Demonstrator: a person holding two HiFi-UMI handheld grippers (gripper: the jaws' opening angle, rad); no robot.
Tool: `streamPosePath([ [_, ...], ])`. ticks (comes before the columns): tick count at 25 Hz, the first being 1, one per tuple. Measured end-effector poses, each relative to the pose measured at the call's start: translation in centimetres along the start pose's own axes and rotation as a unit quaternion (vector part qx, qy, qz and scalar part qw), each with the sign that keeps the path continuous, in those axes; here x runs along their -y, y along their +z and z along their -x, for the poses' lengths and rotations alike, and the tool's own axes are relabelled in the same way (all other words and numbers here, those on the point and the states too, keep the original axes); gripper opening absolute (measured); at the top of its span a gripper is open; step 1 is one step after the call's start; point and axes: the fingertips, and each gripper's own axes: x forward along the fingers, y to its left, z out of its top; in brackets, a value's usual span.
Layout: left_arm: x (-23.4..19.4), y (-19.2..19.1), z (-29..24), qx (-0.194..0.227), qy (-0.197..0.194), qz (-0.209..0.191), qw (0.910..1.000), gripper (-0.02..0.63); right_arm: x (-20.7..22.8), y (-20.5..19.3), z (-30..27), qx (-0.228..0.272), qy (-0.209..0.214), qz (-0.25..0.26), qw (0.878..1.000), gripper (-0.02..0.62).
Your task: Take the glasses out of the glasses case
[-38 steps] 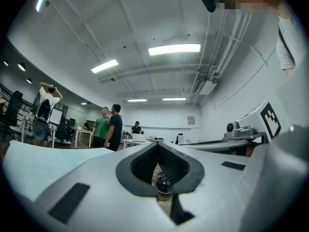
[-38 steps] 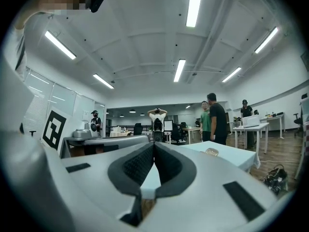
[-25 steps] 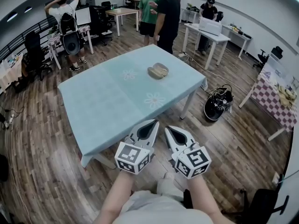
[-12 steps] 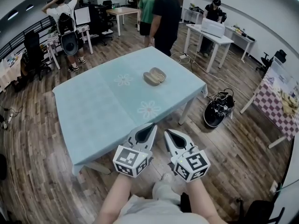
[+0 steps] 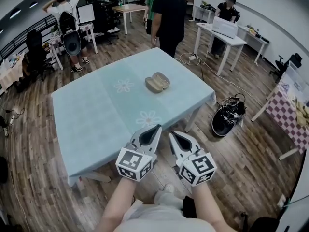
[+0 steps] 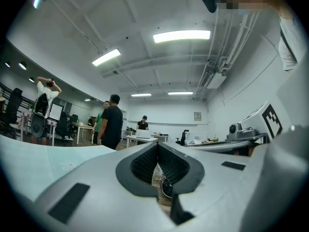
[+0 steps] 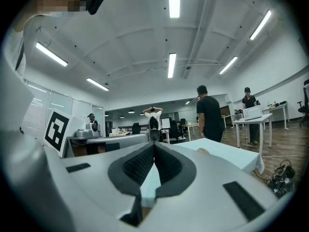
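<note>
While hanging at near edge of table [image 5: 91,120], head view: left gripper [image 5: 155,128], right gripper [image 5: 173,134] side by side, well apart from glasses case [image 5: 157,82] toward table's far side.

Left gripper view: jaws pressed together, empty.

Right gripper view: jaws pressed together, empty; case small ahead on table.

Task unstarted: reach, open, lift out glasses.

No readable writing, only square markers.

No legible text, labels, brands, numbers, signs anywhere
</note>
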Motion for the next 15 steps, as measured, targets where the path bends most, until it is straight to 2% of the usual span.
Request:
streamPosePath([
  [15, -0.9, -0.5, -9.2, 0.006, 0.035, 0.006, 0.9994, 0.009, 8.7, 1.1, -2.8, -0.012, 0.044, 0.009, 0.999, 0.008],
])
